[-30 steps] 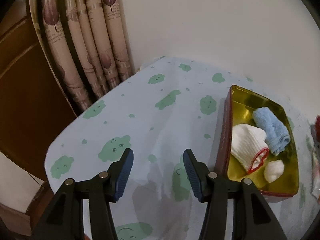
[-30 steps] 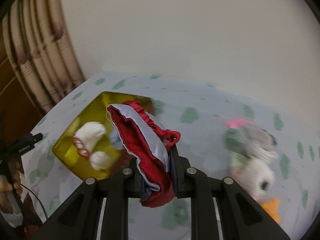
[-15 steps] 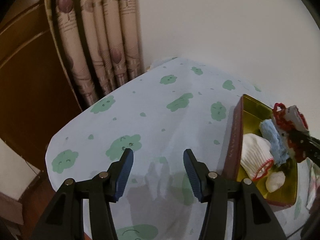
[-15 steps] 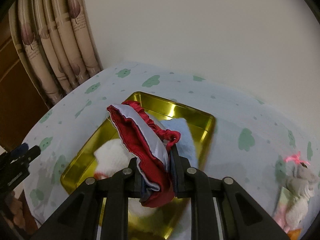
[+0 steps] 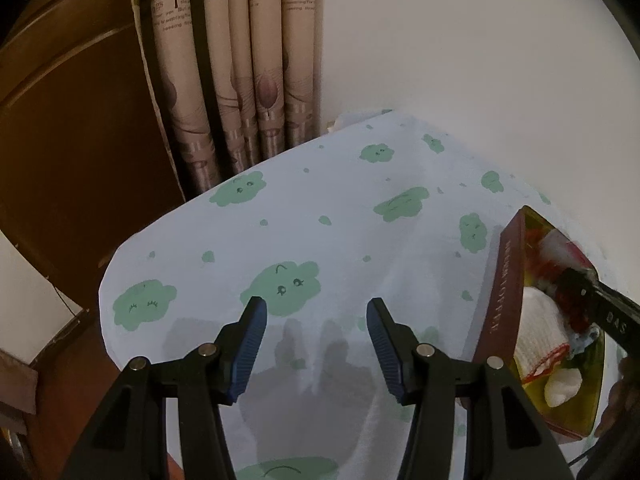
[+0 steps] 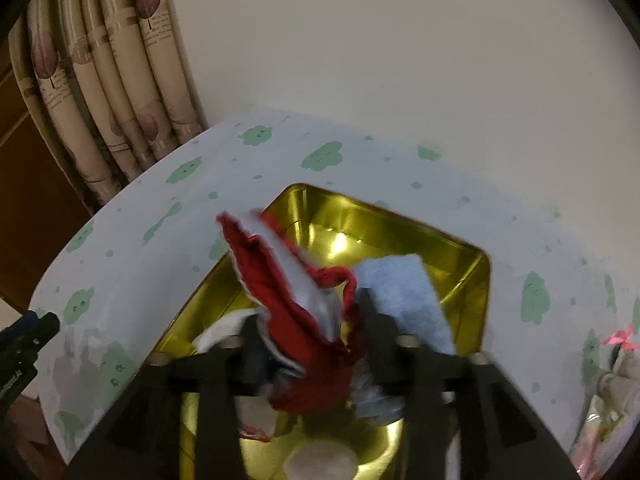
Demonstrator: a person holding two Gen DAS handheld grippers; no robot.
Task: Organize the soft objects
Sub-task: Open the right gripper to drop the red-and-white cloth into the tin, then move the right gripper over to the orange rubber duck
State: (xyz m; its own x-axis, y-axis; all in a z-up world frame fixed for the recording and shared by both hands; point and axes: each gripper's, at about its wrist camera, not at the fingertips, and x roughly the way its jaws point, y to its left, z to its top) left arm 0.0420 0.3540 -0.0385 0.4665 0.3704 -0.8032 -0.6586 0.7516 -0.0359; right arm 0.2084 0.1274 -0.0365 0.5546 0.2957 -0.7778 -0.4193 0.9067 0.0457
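An open gold tin (image 6: 400, 232) with a maroon outer wall (image 5: 504, 292) stands on the cloud-print tablecloth. Inside lie a light blue cloth (image 6: 400, 292), a white sock with red trim (image 5: 540, 320) and a small white ball (image 6: 320, 460). My right gripper (image 6: 312, 320) hovers over the tin, its jaws opening. A red and white ruffled cloth (image 6: 280, 292) stands loose between them, blurred by motion. My left gripper (image 5: 316, 340) is open over the bare tablecloth to the left of the tin, with nothing between its blue pads.
Patterned curtains (image 5: 240, 60) and a white wall stand behind the table. Brown wooden panelling (image 5: 72, 140) is at the left, beyond the rounded table edge. Plush toys (image 6: 616, 364) lie at the right of the tin.
My right gripper carried the red and white cloth from beside the tin to over it, then parted its jaws, and the cloth slackened. The left gripper shifted slightly and stayed open.
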